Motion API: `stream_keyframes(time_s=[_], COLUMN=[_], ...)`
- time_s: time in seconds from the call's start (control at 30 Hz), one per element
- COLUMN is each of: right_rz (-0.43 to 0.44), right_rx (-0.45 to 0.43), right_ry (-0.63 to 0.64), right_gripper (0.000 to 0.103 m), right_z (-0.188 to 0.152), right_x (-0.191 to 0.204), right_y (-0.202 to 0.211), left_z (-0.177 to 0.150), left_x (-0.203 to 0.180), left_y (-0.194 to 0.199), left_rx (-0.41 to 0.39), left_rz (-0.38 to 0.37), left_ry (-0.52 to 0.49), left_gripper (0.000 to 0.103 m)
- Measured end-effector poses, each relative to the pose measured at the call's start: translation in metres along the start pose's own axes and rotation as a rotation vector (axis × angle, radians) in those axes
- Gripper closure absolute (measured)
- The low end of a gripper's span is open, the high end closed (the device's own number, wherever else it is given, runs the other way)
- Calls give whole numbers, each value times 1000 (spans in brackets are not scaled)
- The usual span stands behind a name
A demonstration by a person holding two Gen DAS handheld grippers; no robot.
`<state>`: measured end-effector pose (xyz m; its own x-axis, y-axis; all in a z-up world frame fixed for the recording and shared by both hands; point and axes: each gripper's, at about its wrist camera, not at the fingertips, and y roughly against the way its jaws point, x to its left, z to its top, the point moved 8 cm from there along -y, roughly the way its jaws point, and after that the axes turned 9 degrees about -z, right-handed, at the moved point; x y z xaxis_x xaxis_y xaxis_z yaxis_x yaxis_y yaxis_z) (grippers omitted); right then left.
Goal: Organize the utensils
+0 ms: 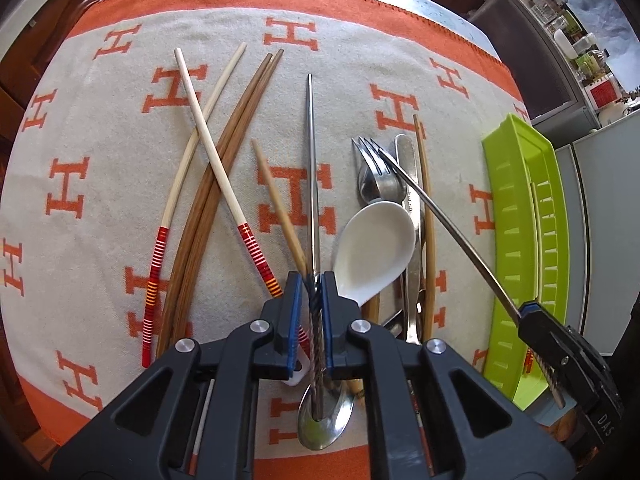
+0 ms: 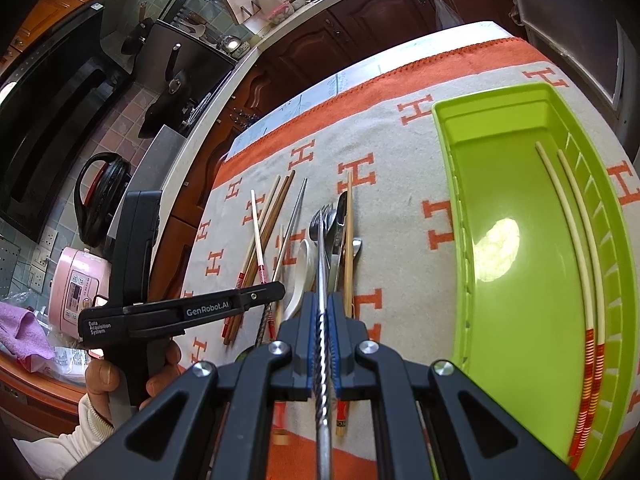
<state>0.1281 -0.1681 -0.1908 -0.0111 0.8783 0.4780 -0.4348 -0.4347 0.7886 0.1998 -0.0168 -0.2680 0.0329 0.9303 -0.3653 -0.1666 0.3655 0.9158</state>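
Note:
My left gripper (image 1: 314,280) is shut on a metal chopstick (image 1: 311,152) with a twisted handle, pointing away over the cloth. My right gripper (image 2: 322,300) is shut on a second metal chopstick (image 2: 320,256); in the left wrist view it (image 1: 528,312) holds that chopstick (image 1: 448,216) slanting over the fork pile. On the cloth lie red-banded pale chopsticks (image 1: 208,140), brown wooden chopsticks (image 1: 224,160), a white ceramic spoon (image 1: 372,236), forks and spoons (image 1: 380,176), and a steel spoon (image 1: 326,420) under my left gripper. The green tray (image 2: 520,240) holds two red-banded chopsticks (image 2: 576,240).
The orange-and-grey patterned cloth (image 1: 100,184) covers the table. The tray (image 1: 520,240) lies along its right side. Beyond the table are wooden cabinets (image 2: 360,28), a counter with kitchenware, and a pink rice cooker (image 2: 80,288) at left.

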Motion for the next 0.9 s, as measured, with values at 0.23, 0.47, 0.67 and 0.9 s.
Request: stream_keyframes(time_s=[0.23,0.47,0.67,0.9], right_rz=[6,18,20,-19], right_rx=[-2,-34,-90,-200], right_ry=[-10,-18,-49,-126], right_gripper=[97,97,97,97], right_z=[-1,4,14,25], right_x=[-1,-1,-6,-33], right_y=[1,12,32,73], left_z=[-2,2,6,10], left_x=[5,-4,-33,-106], left_y=[11,42,71,82], left_rx=[-32,-92,-142,-176], left_rz=[18,9,-53,-134], left_ry=[-5,-26,-49,-129], left_gripper=[99,99,99,99])
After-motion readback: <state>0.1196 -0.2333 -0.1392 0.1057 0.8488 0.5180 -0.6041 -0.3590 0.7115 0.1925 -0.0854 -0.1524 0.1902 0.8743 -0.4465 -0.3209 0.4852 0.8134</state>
